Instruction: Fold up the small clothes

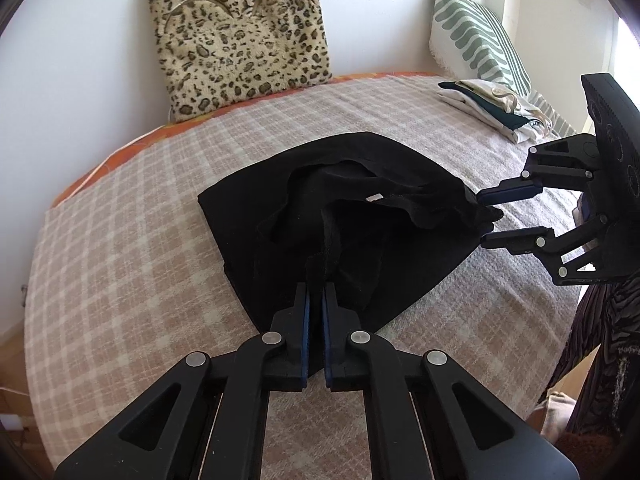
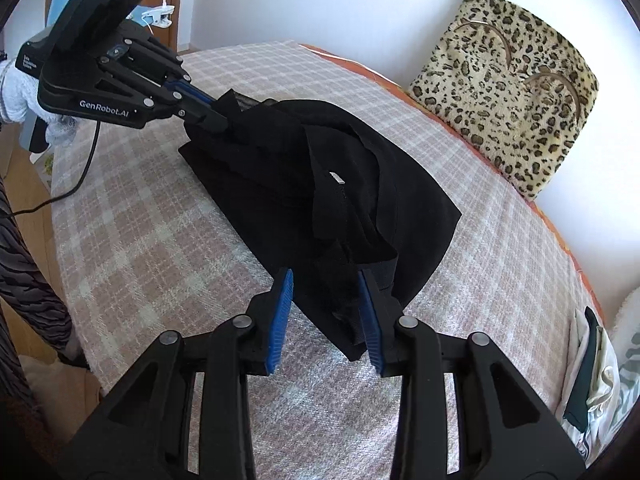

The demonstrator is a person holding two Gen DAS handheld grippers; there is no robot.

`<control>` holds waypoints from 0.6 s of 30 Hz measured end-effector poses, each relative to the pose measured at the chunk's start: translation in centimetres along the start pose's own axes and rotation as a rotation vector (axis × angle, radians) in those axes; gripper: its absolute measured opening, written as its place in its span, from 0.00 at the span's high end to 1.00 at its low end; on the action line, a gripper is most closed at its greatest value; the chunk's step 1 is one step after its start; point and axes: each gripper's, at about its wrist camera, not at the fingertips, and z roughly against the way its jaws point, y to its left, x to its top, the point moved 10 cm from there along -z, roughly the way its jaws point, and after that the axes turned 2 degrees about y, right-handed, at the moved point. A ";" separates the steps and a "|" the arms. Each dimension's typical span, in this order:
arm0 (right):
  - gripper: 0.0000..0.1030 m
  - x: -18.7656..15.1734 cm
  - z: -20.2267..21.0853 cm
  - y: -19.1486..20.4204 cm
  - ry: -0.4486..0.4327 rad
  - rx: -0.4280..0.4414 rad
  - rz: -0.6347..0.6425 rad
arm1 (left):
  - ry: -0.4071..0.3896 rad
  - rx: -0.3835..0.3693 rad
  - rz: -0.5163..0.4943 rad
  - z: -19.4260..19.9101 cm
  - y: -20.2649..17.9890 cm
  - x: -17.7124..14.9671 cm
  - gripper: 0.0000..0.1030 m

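Observation:
A small black garment (image 1: 256, 204) lies partly folded on the checked blanket (image 1: 120, 216); it also shows in the right wrist view (image 2: 404, 204). My left gripper (image 1: 316, 292) is shut on a raised edge of the garment at its near side; in the right wrist view it (image 2: 218, 118) pinches the far corner. My right gripper (image 2: 326, 280) is open, its blue pads either side of a bunched corner of the garment. In the left wrist view it (image 1: 482, 218) stands open at the garment's right corner.
A leopard-print cushion (image 1: 236, 40) leans on the wall at the back. A green-striped pillow (image 1: 476, 36) and a pile of folded clothes (image 1: 492, 108) sit at the back right. A cable (image 2: 80, 176) trails off the bed's left edge.

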 end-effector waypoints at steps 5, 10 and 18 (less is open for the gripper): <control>0.98 -0.2 0.4 -1.5 0.009 -0.023 0.005 | -0.016 0.044 -0.111 1.3 -0.4 0.5 0.97; 0.98 -0.4 2.7 -3.3 -0.035 0.049 -0.079 | -0.002 0.059 -0.198 1.9 -0.7 -0.9 0.97; 0.85 -1.2 5.1 -4.1 -0.052 0.108 -0.158 | -0.008 -0.009 -0.125 4.1 -0.1 -3.1 0.88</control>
